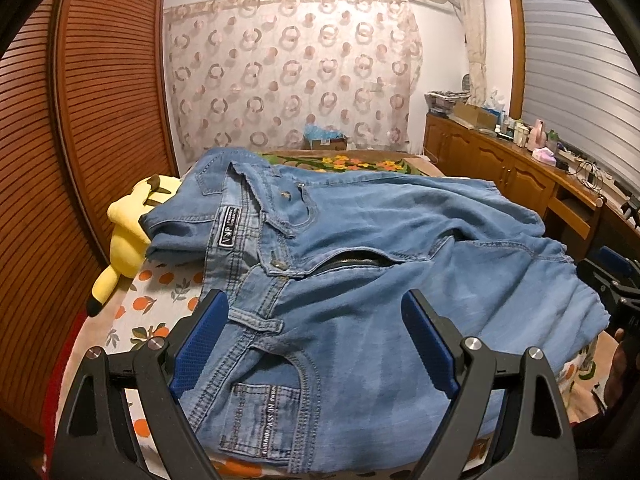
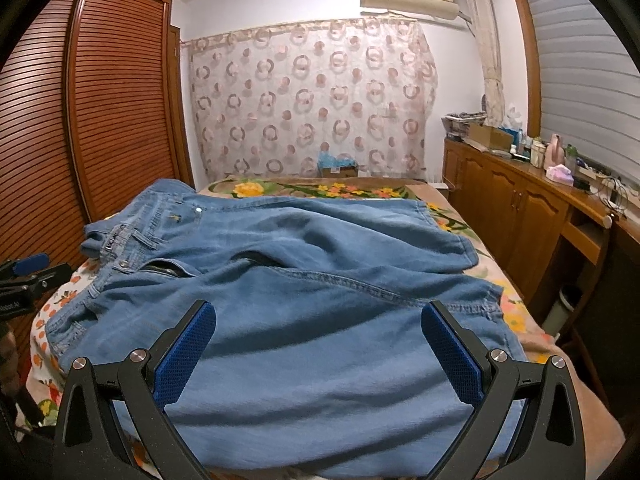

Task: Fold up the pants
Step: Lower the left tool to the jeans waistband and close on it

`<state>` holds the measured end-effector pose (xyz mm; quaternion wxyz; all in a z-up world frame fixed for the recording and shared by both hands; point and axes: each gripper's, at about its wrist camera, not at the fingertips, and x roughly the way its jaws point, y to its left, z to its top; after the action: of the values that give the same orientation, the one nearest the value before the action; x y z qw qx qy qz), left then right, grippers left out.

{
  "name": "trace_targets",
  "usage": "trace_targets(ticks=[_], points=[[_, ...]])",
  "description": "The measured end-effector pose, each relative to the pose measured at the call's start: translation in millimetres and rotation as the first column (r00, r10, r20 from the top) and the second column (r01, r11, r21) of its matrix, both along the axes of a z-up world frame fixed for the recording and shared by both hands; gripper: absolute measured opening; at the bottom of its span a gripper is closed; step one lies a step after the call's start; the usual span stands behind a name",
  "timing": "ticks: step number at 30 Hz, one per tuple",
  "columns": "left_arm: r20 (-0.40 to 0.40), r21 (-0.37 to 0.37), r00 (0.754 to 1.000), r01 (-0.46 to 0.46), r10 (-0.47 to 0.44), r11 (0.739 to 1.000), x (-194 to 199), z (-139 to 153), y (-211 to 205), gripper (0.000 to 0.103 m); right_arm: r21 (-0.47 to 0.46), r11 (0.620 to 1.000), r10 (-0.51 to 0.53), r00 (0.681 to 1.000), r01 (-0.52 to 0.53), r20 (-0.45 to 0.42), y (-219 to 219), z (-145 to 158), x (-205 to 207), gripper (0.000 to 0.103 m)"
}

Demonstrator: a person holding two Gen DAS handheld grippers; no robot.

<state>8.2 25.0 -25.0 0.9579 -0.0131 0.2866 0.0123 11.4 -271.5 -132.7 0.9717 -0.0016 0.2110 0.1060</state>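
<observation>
Left wrist view: blue denim pants (image 1: 360,264) spread across a bed (image 1: 160,312), waistband toward the left, fly unzipped, legs trailing right. Left gripper (image 1: 316,340) poised above the near front pocket, jaws wide apart, nothing between the blue pads (image 1: 200,344); likely lined up on the waistband side so that end can be taken while the other tool takes the legs. Yellow plush toy (image 1: 124,236) wedged beside the wardrobe (image 1: 100,100), partly under the waistband, seen only from this side, along with the waist label and pocket stitching. Right wrist view: right gripper (image 2: 320,344) over the near leg's broad cloth, jaws equally spread and empty, not touching fabric as far as can be told. Shows instead the 2 leg hems (image 2: 468,256) lying short of the bed's right edge, the flowered blanket (image 2: 448,220) beneath, and the cabinet run (image 2: 520,200) along the window. Each tool glimpsed at the margin of the other's picture. No fold made yet, judging by the loose, rumpled lay; gripping both ends looks like the step at hand.
</observation>
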Motion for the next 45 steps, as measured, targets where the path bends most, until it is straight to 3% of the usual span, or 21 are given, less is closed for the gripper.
trace_targets(ticks=[21,38,45], points=[[-0.125,-0.03,0.991,-0.044,0.04,0.999,-7.5,-44.5,70.3,0.089,-0.044,0.998,-0.039,0.996,0.036,-0.074,-17.5,4.8,5.5,0.102],[-0.215,-0.072,0.975,-0.068,0.051,0.995,-20.4,-76.3,109.4,0.065,-0.068,0.992,-0.115,0.979,0.105,-0.171,-30.4,15.5,1.3,0.102],[-0.217,-0.075,0.976,-0.025,0.008,0.997,-23.4,-80.5,103.2,0.043,-0.059,0.989,-0.145,0.97,0.136,-0.195,-33.3,21.4,-4.6,0.101]])
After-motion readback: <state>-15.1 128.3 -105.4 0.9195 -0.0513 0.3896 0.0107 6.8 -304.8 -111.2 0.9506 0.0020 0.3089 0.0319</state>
